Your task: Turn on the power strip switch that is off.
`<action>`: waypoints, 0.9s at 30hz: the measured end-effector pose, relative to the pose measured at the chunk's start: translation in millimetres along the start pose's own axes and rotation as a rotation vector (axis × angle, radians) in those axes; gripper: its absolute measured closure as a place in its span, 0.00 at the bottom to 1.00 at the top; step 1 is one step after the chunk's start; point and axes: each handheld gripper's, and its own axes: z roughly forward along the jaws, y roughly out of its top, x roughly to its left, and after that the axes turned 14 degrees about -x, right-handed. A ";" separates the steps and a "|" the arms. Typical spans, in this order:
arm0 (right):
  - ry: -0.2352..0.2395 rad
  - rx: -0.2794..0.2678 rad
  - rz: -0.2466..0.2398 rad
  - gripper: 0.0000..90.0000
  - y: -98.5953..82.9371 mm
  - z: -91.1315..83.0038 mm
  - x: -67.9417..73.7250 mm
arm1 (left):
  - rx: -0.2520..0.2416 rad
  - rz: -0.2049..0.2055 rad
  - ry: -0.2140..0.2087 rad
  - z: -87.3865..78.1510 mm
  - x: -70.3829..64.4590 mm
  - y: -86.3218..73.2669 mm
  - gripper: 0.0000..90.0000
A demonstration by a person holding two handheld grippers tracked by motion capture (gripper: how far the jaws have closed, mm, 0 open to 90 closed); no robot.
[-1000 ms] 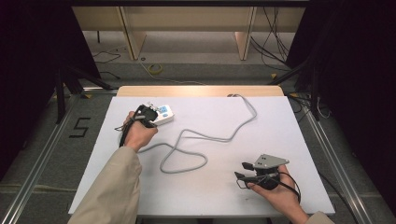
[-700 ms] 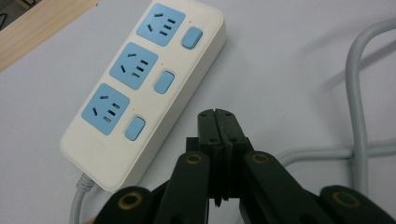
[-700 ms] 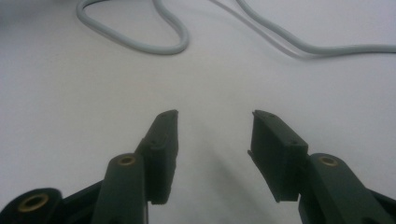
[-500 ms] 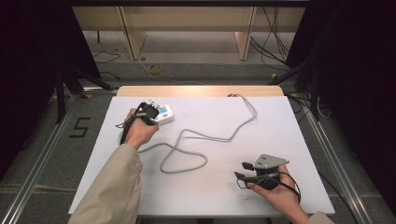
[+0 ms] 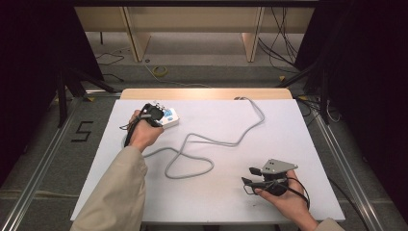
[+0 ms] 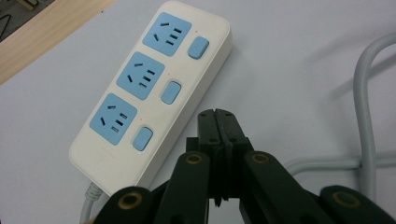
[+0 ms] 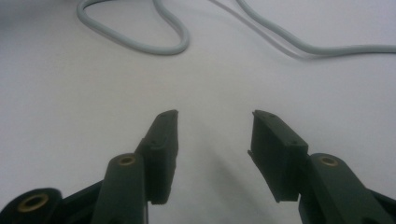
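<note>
High view: the left gripper (image 5: pixel 155 113) sits at the near end of a white power strip (image 5: pixel 168 118) lying at the far left of the white tabletop (image 5: pixel 298 144). In the left gripper view its 2 fingers (image 6: pixel 218 128) are pressed together, holding nothing, their tips just beside the strip's long edge next to the nearest of 3 blue switches (image 6: pixel 142 138); whether they touch the strip cannot be told. The strip's grey cable (image 5: pixel 211 140) loops across the middle of the tabletop. The right gripper (image 5: pixel 251 176) rests low at the near right, well apart from the strip, its fingers (image 7: pixel 163 135) spread wide over bare tabletop with the cable loop beyond them.
</note>
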 end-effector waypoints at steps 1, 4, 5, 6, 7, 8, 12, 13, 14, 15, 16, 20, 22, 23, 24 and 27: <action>0.000 -0.001 0.000 0.58 0.0 0.0 0.0 | 0.002 0.004 -0.003 0.1 0.3 0.9 1.00; 0.000 -0.001 0.001 0.58 0.0 -0.1 0.0 | 0.000 0.002 0.000 1.0 -0.1 2.9 1.00; -0.001 0.000 0.003 0.58 0.0 -0.2 0.2 | 0.001 0.005 0.000 1.1 -0.1 3.6 1.00; 0.000 -0.001 0.001 0.58 0.0 -0.1 0.0 | 0.004 0.011 -0.002 1.1 0.1 4.3 1.00; 0.000 0.001 0.003 0.58 0.0 -0.2 0.1 | 0.000 0.005 -0.001 1.5 -0.3 4.8 1.00; 0.001 -0.001 0.001 0.58 0.0 -0.1 0.0 | 0.001 0.003 0.000 1.6 -0.5 5.3 1.00; 0.000 0.001 0.003 0.58 0.0 -0.2 0.1 | 0.003 0.008 -0.002 2.8 -0.4 6.9 1.00; 0.000 0.001 0.003 0.58 0.0 -0.2 0.0 | 0.004 0.009 -0.001 2.9 -0.3 7.1 1.00; 0.000 0.002 0.004 0.58 0.0 -0.3 0.1 | 0.006 0.010 0.000 3.1 -0.2 7.4 1.00; 0.000 0.001 0.003 0.58 0.0 -0.2 -0.1 | 0.004 0.009 0.002 3.6 -0.1 7.5 1.00; 0.000 0.001 0.003 0.58 0.0 -0.2 -0.1 | 0.005 0.010 0.001 3.9 0.2 7.7 1.00; 0.001 0.003 0.004 0.58 -0.1 -0.2 -0.2 | 0.013 0.015 0.002 4.2 1.9 8.9 1.00; 0.001 0.002 0.002 0.58 -0.1 -0.1 -0.5 | 0.007 0.007 0.004 4.8 1.7 9.6 1.00; 0.000 0.002 0.003 0.58 -0.1 -0.2 -0.5 | 0.008 0.014 0.005 4.8 2.2 10.4 1.00; 0.000 0.003 0.004 0.57 -0.2 -0.1 -0.5 | 0.009 0.016 0.003 4.9 2.3 11.0 1.00; 0.002 0.004 0.006 0.57 -0.1 -0.2 -0.1 | 0.012 0.027 -0.002 5.3 2.3 12.6 1.00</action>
